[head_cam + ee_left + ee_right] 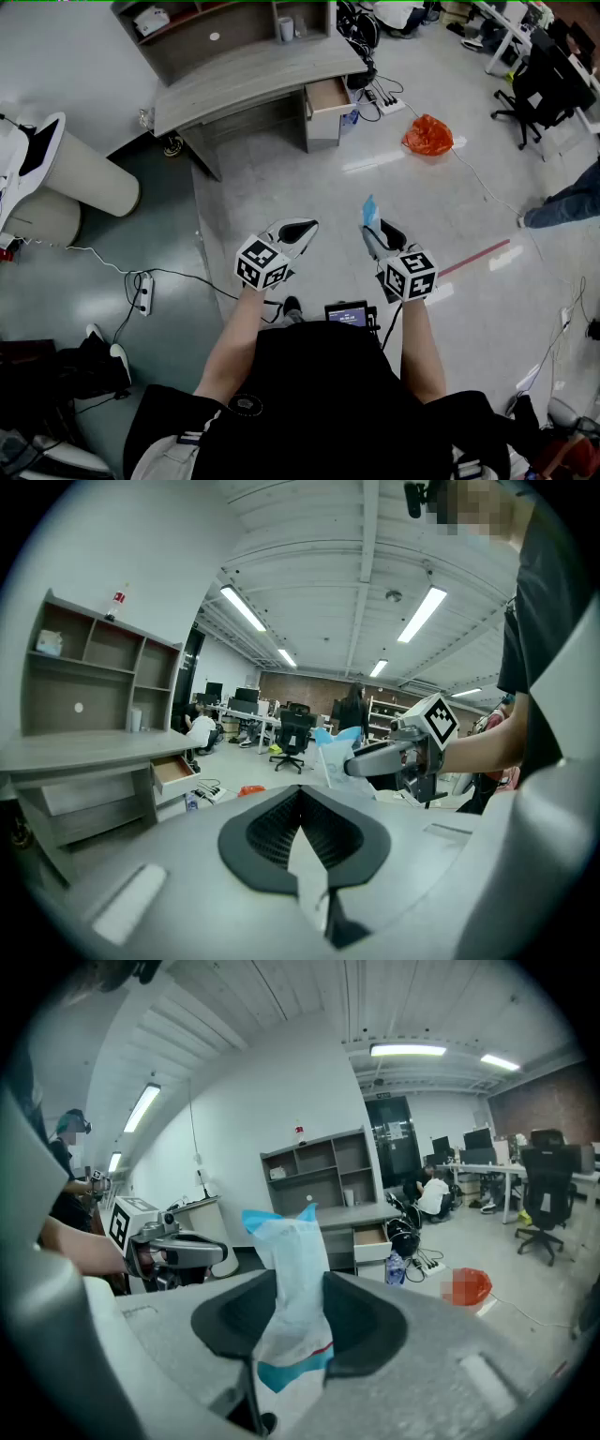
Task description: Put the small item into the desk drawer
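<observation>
The small item is a thin blue-and-white packet. It stands upright between the jaws of my right gripper, which is shut on it. My left gripper is level with it on the left, jaws together with nothing between them. The left gripper view shows the right gripper and the packet from the side. The grey desk stands far ahead across the floor. Its drawer is pulled open at the desk's right end.
An orange bag lies on the floor right of the desk, and a power strip with cables lies near the drawer. A white round column stands at left. Office chairs and a person's leg are at right.
</observation>
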A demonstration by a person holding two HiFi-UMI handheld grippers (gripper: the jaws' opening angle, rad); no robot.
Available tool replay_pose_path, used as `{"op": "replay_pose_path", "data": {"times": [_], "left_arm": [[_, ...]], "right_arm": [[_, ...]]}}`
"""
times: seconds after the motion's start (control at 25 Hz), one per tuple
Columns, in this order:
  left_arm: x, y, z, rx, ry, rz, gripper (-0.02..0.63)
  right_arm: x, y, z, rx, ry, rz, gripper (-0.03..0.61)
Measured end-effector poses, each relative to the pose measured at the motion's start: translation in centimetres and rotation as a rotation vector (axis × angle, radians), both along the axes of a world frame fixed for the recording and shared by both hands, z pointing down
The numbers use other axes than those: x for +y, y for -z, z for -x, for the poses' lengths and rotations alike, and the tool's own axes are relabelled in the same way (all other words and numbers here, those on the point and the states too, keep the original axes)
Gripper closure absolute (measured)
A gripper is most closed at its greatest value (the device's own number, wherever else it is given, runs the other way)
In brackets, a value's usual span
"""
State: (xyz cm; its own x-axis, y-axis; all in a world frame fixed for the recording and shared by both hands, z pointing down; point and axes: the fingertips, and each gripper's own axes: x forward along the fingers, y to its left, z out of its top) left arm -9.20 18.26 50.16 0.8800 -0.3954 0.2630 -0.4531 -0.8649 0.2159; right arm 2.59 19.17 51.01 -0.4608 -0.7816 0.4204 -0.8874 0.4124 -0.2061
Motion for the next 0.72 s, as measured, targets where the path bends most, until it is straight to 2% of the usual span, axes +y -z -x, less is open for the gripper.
{"op": "replay_pose_path", "data": {"times": [0.72], "left_arm": [[0.15, -0.61, -0.43, -0.022, -0.018, 0.007, 0.612]], "right_arm": [[0.46, -0.08, -0.30, -0.029, 0.016, 0.003, 0.417]]}}
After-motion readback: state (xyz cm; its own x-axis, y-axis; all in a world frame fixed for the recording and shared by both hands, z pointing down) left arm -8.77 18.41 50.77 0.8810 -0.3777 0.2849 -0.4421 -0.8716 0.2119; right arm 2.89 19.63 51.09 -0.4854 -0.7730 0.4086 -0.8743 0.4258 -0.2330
